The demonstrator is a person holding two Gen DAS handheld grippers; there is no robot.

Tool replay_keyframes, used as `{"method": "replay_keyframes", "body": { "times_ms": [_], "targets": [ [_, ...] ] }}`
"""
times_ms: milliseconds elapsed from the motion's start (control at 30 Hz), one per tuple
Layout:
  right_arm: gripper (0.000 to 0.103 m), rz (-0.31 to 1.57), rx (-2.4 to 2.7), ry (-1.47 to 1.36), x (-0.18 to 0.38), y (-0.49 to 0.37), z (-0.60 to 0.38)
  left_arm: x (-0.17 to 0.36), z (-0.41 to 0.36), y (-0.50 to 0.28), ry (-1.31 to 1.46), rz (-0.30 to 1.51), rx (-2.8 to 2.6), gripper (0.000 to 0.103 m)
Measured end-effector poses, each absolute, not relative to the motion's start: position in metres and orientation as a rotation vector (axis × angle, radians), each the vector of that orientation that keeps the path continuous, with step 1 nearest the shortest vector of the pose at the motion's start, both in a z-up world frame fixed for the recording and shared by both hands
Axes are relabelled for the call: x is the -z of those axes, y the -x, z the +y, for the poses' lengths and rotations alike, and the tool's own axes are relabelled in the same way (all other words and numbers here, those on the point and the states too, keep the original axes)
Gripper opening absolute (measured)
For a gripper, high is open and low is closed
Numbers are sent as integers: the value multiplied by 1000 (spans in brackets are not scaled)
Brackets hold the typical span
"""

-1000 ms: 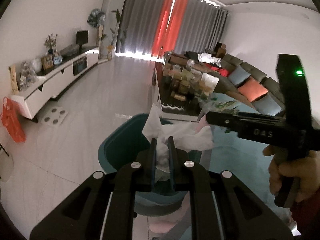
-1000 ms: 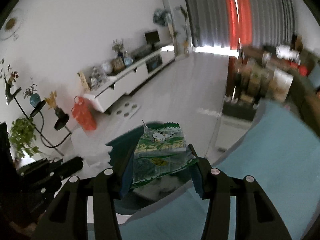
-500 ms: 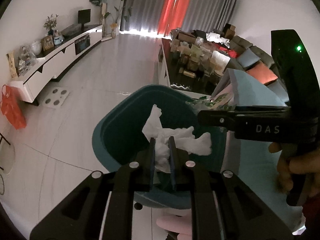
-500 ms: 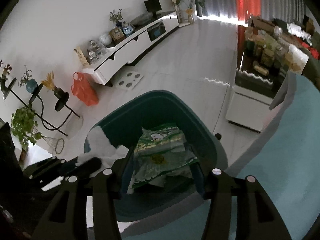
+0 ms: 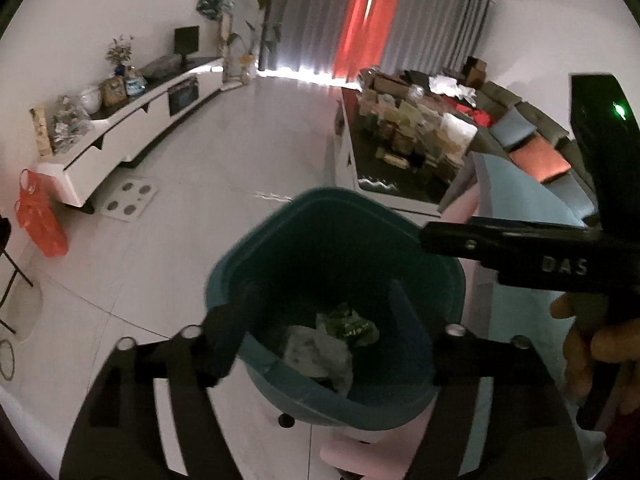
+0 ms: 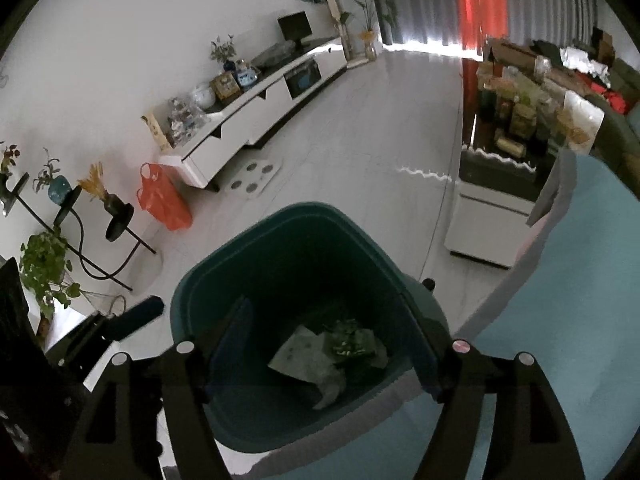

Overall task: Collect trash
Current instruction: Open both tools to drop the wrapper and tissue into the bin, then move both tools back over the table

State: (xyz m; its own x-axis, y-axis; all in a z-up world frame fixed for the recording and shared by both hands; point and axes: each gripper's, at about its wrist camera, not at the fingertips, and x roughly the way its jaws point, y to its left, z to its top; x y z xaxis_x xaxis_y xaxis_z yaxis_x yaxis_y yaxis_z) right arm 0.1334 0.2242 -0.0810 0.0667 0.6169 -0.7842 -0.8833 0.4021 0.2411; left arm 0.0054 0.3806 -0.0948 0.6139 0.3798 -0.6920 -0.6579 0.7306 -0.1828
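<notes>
Left wrist view takes in the pale tiled floor (image 5: pixel 192 216) as the largest thing, running toward twelve o'clock to the grey and red curtains (image 5: pixel 372 24). Next in size is the teal bin (image 5: pixel 448 280), filling the lower centre, with the blue-covered surface (image 5: pixel 516 200) just beside it at three o'clock. The left gripper (image 5: pixel 324 316) hangs over the bin mouth, its jaws having just been opening and now spread wide with nothing between them; the right gripper (image 6: pixel 328 332) is likewise spread and empty, jaws just parted. At the bottom of the bin lie the crumpled tissue (image 5: pixel 320 352) and, touching it toward one o'clock, the green snack wrapper (image 5: pixel 352 324). Both pieces look safely dropped, so the release seems complete. To finish it well, I would lift each gripper straight up clear of the rim before swinging away, so no finger catches the bin wall and tips it on its small feet.
</notes>
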Motion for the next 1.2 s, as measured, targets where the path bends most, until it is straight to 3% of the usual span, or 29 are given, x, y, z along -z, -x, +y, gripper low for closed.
{"method": "replay_keyframes", "body": {
  "times_ms": [67,233,500,567,1200],
  "targets": [
    [78,934,-1154,331,74,-133,219,88,380,1,450,665,-638,84],
    [83,863,-1137,310,59,-129,199,67,367,18,422,621,-657,97],
    [90,781,-1099,281,44,-127,165,39,336,34,363,570,-648,98],
    [96,746,-1079,262,38,-125,151,32,328,37,356,551,-640,98],
    [96,457,-827,119,5,-81,-29,-45,207,56,219,277,-523,98]
  ]
}}
